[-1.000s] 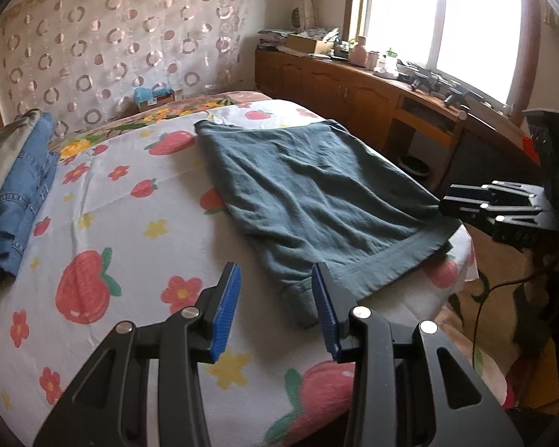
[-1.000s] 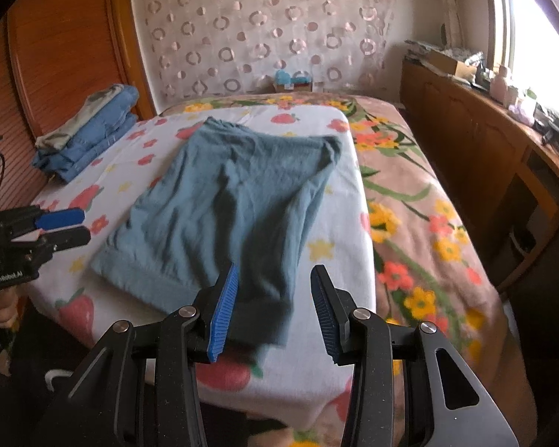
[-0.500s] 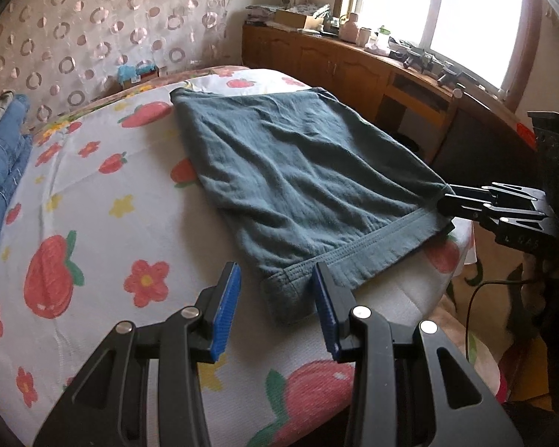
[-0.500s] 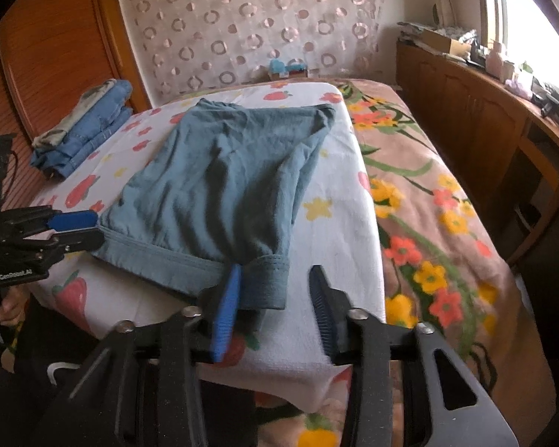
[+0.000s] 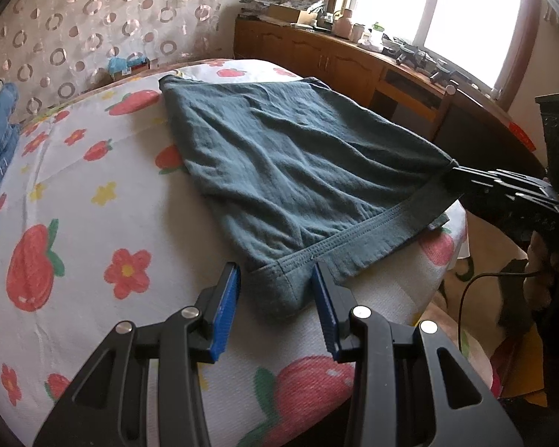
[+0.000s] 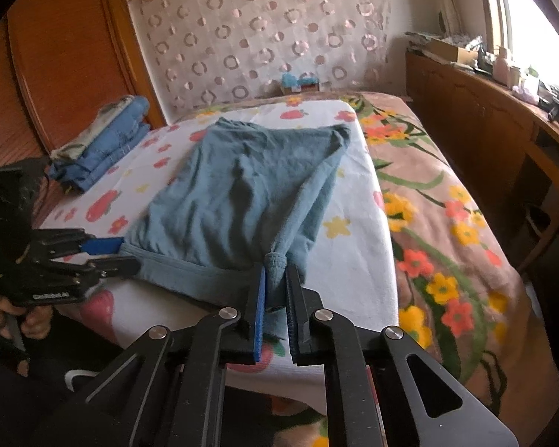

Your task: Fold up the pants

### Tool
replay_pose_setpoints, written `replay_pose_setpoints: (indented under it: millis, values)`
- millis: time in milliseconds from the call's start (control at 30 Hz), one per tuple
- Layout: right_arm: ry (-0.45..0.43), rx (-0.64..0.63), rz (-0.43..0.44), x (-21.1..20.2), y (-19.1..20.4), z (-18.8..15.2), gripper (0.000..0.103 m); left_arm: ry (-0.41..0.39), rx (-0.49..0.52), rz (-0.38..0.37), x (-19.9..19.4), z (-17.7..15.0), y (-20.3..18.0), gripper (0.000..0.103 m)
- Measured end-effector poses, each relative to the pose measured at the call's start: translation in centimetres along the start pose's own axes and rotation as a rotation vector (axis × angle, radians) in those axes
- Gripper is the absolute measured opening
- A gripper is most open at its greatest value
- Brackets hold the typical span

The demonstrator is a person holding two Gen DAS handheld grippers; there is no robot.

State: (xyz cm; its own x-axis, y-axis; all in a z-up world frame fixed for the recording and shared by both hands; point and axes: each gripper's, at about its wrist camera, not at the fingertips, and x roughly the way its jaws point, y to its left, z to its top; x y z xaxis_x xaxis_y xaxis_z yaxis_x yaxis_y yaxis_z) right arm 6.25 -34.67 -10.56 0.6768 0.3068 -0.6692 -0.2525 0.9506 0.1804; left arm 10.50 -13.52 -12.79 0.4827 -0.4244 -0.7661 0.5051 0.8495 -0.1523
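Blue-green pants (image 5: 298, 164) lie flat on the flowered white sheet, their banded hem toward me; they also show in the right wrist view (image 6: 238, 193). My left gripper (image 5: 275, 298) is open, its blue pads on either side of the near-left hem corner, which lies between them. In the right wrist view it (image 6: 111, 251) sits at that same corner. My right gripper (image 6: 275, 287) is shut on the right hem corner and lifts it slightly into a bunch. It shows in the left wrist view (image 5: 462, 175) at the hem's right end.
A stack of folded jeans (image 6: 104, 145) lies at the bed's far left by the wooden headboard (image 6: 67, 56). A floral blanket (image 6: 439, 201) covers the bed's right side. A wooden cabinet (image 6: 484, 111) with clutter runs under the window. A small blue object (image 6: 298, 81) sits at the far end.
Both grippers moved in to the hem corners. The right gripper closed on the right corner and raised it. The left gripper came around the left corner and stayed open.
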Motion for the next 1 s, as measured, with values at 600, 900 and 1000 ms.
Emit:
replay_pose_setpoints:
  millis: [600, 900, 1000]
  values:
    - [0.024, 0.001, 0.034, 0.1, 1.4, -0.5, 0.008, -0.043, -0.010, 0.005, -2.1, 0.3, 0.9, 0.016]
    - [0.057, 0.028, 0.005, 1.5, 0.5, -1.5, 0.015, -0.004, -0.025, 0.028, -0.8, -0.3, 1.5, 0.027]
    - [0.061, 0.025, -0.018, 1.8, 0.5, -1.6, 0.022, -0.007, -0.027, 0.034, -0.7, -0.4, 1.7, 0.032]
